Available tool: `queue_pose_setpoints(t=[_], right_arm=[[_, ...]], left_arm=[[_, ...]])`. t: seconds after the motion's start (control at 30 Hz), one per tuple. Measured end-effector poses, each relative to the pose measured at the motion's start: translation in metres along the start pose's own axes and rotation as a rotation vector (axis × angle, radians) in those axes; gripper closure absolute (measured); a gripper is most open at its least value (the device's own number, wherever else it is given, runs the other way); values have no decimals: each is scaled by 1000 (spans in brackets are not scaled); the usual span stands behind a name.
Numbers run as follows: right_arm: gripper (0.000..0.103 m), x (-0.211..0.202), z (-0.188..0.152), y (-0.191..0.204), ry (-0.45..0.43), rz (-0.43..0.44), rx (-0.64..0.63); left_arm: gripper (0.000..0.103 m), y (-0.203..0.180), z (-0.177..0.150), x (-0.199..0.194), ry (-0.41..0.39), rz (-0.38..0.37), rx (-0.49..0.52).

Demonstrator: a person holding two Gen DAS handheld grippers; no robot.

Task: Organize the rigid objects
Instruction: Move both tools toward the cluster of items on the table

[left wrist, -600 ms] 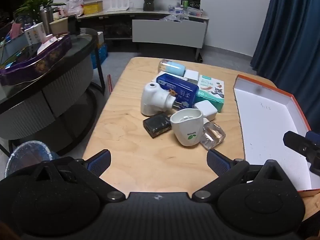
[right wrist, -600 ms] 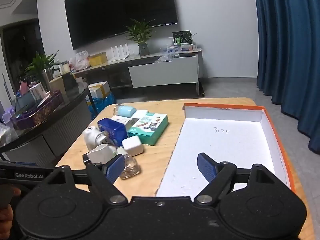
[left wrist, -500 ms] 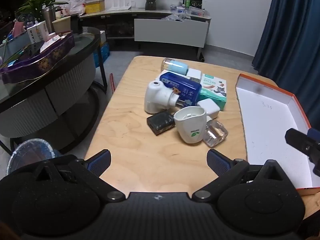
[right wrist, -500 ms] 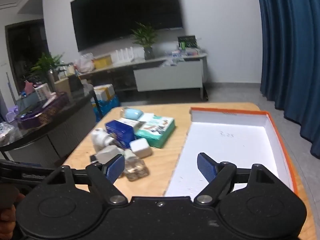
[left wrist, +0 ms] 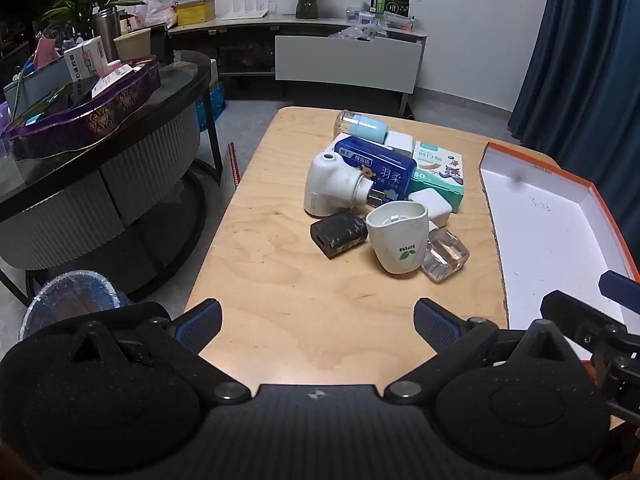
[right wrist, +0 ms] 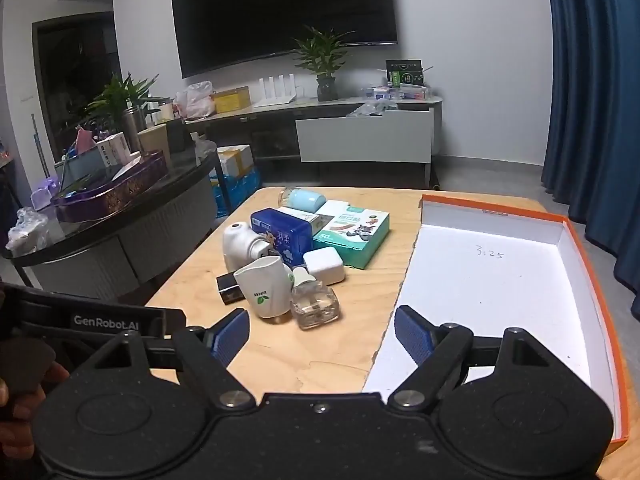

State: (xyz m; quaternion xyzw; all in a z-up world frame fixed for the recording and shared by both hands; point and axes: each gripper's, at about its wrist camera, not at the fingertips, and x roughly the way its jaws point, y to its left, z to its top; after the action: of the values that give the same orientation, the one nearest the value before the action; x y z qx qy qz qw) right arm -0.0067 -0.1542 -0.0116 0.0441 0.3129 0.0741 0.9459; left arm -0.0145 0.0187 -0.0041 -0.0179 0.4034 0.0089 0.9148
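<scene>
A pile of small objects lies mid-table: a white cup with a green leaf (left wrist: 397, 237) (right wrist: 265, 286), a clear glass bottle (left wrist: 445, 255) (right wrist: 315, 300), a black charger (left wrist: 339, 234), a white plug-in device (left wrist: 332, 186), a blue box (left wrist: 376, 166), a teal box (left wrist: 438, 174) (right wrist: 352, 232) and a white square case (right wrist: 323, 265). An open white tray with an orange rim (left wrist: 600, 216) (right wrist: 580, 256) lies to the right. My left gripper (left wrist: 318, 322) is open and empty in front of the pile. My right gripper (right wrist: 322, 334) is open and empty over the tray's near left edge.
The wooden table (left wrist: 280, 280) has a left edge beside a round dark glass table (left wrist: 120, 152) loaded with boxes. A blue bin (left wrist: 72, 300) stands on the floor at the left. A TV console (right wrist: 360, 136) lines the far wall, with blue curtains at the right.
Both grippers have drawn back and tilted slightly, so the pile sits farther away in view. Nothing on the table has moved. Both stay open.
</scene>
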Motion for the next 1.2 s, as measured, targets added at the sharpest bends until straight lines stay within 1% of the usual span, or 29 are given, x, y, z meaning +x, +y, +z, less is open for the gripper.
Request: queue_pose_setpoints(t=[0.23, 0.33, 0.4, 0.9, 1.0, 1.2], right_arm=[[9, 2, -3, 0, 1, -27, 1], [9, 4, -6, -3, 5, -13, 9], [9, 11, 0, -4, 17, -8, 12], [9, 31, -9, -9, 58, 25, 31], [9, 35, -8, -10, 62, 33, 24], [9, 52, -5, 2, 78, 55, -14]], left_arm=[[0, 3, -1, 7, 8, 8, -8], [0, 6, -2, 12, 19, 3, -17], [0, 8, -2, 15, 22, 6, -24], [0, 20, 1, 41, 61, 4, -57], [0, 22, 3, 44, 60, 0, -62], [0, 27, 6, 45, 51, 4, -67]])
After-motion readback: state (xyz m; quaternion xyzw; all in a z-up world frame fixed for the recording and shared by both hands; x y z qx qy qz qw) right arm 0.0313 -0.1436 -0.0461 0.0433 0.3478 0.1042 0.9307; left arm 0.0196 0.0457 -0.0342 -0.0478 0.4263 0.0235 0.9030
